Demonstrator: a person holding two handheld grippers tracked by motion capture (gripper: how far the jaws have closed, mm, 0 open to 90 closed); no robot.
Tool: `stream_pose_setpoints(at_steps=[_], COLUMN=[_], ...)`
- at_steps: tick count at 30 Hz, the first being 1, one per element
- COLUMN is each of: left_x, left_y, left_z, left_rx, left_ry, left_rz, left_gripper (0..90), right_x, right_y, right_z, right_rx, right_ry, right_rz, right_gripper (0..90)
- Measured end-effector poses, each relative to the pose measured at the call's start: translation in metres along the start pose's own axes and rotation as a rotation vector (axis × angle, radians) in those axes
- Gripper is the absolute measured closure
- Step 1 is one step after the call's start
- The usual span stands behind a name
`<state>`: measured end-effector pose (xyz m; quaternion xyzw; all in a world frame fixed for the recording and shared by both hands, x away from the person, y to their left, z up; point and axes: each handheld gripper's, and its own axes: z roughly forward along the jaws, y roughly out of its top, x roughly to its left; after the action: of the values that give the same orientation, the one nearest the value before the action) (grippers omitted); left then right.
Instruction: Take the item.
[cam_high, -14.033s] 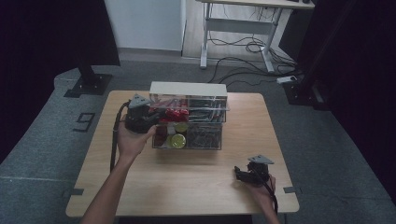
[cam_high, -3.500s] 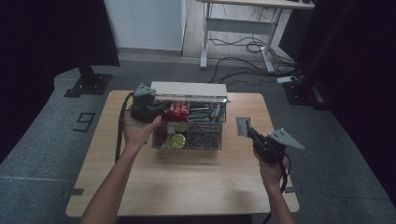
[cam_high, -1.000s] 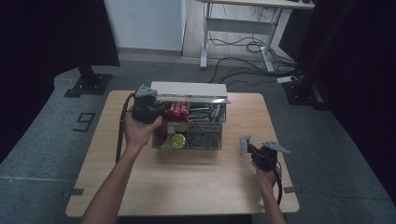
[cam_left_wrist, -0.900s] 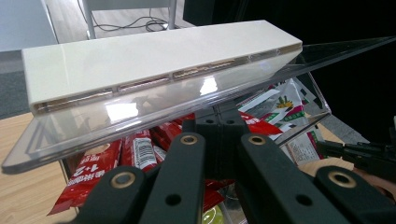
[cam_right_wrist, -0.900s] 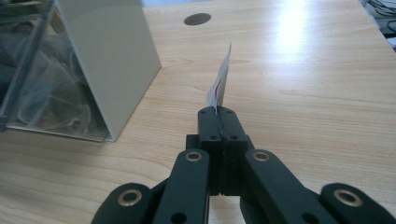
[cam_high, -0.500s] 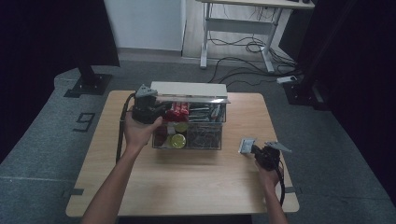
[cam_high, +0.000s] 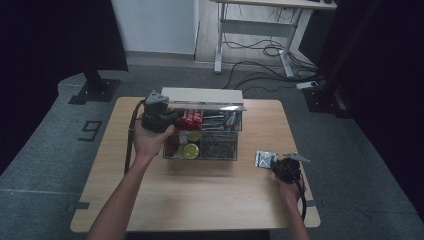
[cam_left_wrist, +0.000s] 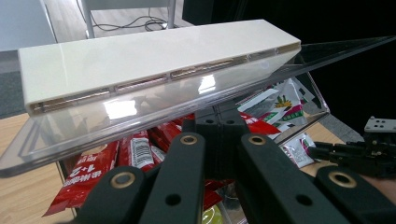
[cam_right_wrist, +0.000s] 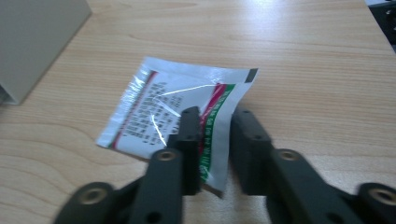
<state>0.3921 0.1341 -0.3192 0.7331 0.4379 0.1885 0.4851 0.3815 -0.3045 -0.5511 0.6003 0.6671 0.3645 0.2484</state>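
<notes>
Sachet (cam_right_wrist: 175, 109): silver foil packet, lying flat on the worktop (cam_high: 210, 200) near its right edge, just in front of the right tool; also seen in the high view (cam_high: 264, 159).
Sachet print: a block of small dark text, too fine to read, bordered by a red line and a green band along one side; a black tab at one corner.
Right tool (cam_right_wrist: 215, 126): jaws have just been opening; they now stand apart with the sachet's near edge between them, pads off the foil.
Left tool (cam_left_wrist: 219, 140): jaws closed together beneath the raised clear lid (cam_left_wrist: 154, 112); what the tips clamp is hidden under the lid.
Lid: transparent panel with a cream bar along its far edge, tilted up over the box.
Clear box (cam_high: 226, 148): stands mid-worktop toward the far edge, divided into compartments.
Box contents: red packets (cam_left_wrist: 100, 172) marked "1+2" with a barcode, further white-and-green sachets, and a round yellow-green item (cam_high: 190, 150).
Open room: bare wood in front of the box and between box and sachet; the sachet's far and left sides are unobstructed.
</notes>
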Motion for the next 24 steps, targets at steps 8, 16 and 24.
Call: stream_pose_setpoints(at_steps=[8,16,24], left_x=[0.000,0.002,0.002], left_y=[0.000,-0.002,-0.004], left_z=[0.000,-0.002,-0.004], left_rx=[0.001,0.002,0.002], left_ry=[0.002,-0.001,-0.007], left_rz=[0.001,-0.005,-0.009], left_gripper=[90.0,90.0,90.0], right_x=[0.002,0.020,0.038], right_y=[0.001,-0.001,0.000], right_z=[-0.010,-0.031,-0.043], right_rx=[-0.044,-0.134,-0.164], right_ry=[-0.036,0.143,0.235], right_rz=[0.006,-0.001,-0.038], right_gripper=[40.6,39.5,40.3])
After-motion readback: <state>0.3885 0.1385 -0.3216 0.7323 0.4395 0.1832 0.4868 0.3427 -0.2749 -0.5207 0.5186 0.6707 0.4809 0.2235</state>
